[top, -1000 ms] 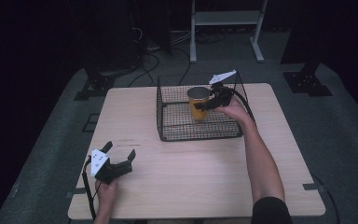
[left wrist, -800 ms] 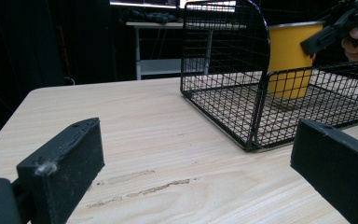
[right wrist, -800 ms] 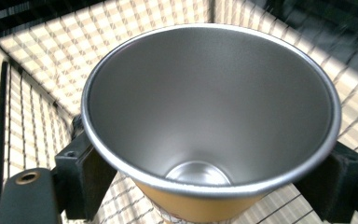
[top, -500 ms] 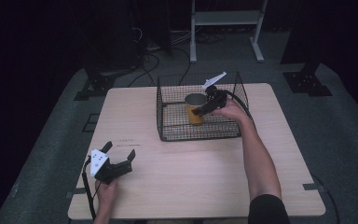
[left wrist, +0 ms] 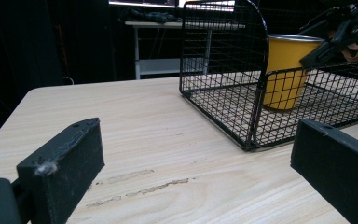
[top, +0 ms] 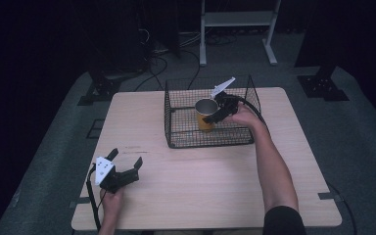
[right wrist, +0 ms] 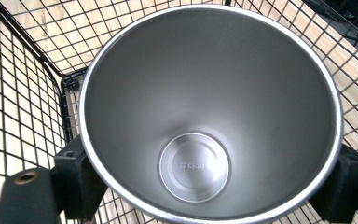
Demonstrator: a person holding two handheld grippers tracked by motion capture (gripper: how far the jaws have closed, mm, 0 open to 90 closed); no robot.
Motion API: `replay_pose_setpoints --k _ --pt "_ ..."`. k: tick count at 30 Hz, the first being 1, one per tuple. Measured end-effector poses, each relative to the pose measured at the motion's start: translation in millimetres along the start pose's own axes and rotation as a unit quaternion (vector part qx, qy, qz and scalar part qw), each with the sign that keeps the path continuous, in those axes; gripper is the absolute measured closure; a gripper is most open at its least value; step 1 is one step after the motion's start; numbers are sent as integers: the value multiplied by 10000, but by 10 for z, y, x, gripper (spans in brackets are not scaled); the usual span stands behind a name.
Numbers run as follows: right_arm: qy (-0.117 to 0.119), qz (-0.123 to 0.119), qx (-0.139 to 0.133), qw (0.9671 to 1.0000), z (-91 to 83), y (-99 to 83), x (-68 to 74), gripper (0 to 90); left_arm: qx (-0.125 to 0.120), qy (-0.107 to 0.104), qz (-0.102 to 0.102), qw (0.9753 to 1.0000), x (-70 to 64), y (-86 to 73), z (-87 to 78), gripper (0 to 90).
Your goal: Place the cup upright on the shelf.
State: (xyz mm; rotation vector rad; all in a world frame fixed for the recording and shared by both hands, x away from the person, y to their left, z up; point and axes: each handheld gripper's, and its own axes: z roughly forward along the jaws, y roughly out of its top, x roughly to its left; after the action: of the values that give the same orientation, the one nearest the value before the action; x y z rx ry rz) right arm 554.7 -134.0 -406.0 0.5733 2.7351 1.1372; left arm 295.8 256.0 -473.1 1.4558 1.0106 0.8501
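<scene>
A yellow cup (top: 204,106) with a steel inside stands upright in the black wire basket (top: 176,122) at the back middle of the table. My right gripper (top: 210,116) reaches in over the basket's right wall and is shut on the cup. Its own view looks straight down into the cup (right wrist: 209,107), with a black jaw against each side of the rim. In the left gripper view the cup (left wrist: 282,70) has its base at the basket (left wrist: 223,74) floor. My left gripper (top: 126,157) rests open near the table's front left corner, nothing between its jaws.
The light wooden table (top: 200,186) lies bare between the basket and its front edge. A white metal stand (top: 237,29) and cables sit on the dark floor behind the table.
The right gripper has lowered the cup into the basket, slightly toward the front. The left gripper has stayed put.
</scene>
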Motion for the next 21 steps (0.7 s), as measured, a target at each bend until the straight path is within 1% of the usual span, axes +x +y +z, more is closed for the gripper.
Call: replay_pose_setpoints --k 7,9,12,18,21 --pt "-174 -7 59 9998 -51 -11 6 102 3 3 7 10000 -1 0 0 20" --pt "-187 -1 56 9998 -72 -11 11 85 5 1 8 10000 -1 0 0 20" --pt "-197 -30 32 9998 -105 4 26 79 5 -1 17 10000 -2 0 0 20" --pt "-246 -12 60 9997 -150 22 63 71 3 -4 18 10000 -3 0 0 20" --pt "-238 -7 45 9997 -179 23 65 71 -10 -33 -29 10000 -1 1 1 20"
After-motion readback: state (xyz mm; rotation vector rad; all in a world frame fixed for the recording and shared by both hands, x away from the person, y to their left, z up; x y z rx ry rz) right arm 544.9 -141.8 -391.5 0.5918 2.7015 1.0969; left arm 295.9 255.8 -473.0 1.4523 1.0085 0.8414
